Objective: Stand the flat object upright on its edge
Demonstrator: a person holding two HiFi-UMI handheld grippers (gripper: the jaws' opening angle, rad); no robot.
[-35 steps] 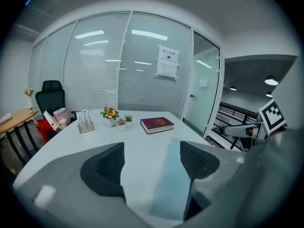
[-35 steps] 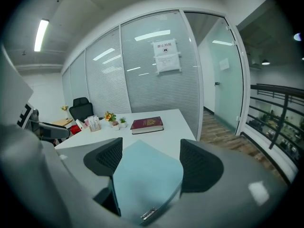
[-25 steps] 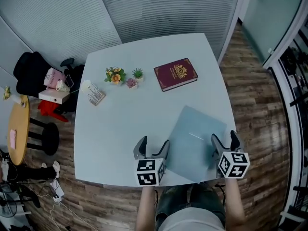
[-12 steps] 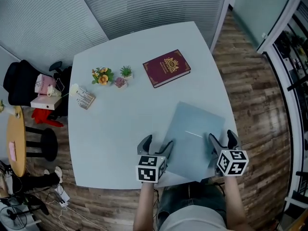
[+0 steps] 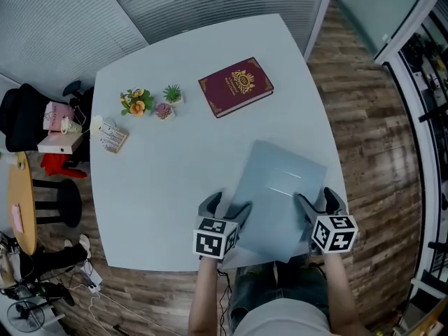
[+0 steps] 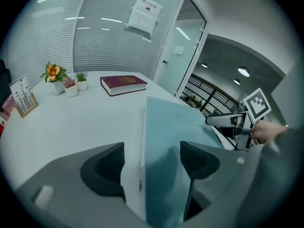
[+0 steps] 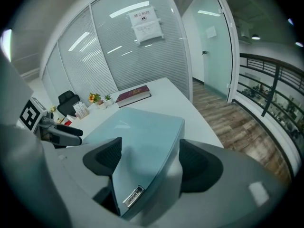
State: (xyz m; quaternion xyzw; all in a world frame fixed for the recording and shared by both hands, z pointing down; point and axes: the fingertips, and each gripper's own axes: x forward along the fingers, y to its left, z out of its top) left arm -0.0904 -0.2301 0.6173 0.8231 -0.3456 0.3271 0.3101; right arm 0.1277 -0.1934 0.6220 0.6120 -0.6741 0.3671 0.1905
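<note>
A pale blue flat folder (image 5: pixel 276 194) lies askew near the front edge of the white table (image 5: pixel 161 187). My left gripper (image 5: pixel 225 207) is at the folder's near left corner and stands open. In the left gripper view the folder (image 6: pixel 166 141) rises between the two pads, closer to the right one. My right gripper (image 5: pixel 318 203) is at the near right corner, also open. In the right gripper view the folder (image 7: pixel 137 137) fills the gap between its pads, with a small metal clasp close to the camera. Whether any pad touches the folder is unclear.
A maroon book (image 5: pixel 236 87) lies at the table's far side. Small potted plants (image 5: pixel 136 102) and a card stand (image 5: pixel 108 137) sit at the far left. Left of the table are a dark chair with bags (image 5: pixel 42 121) and a round wooden table (image 5: pixel 21 201). Wooden floor lies to the right.
Both grippers have moved in onto the folder's near corners, so its edges now sit between their jaws. The head view has shifted, and the table sits higher in it.
</note>
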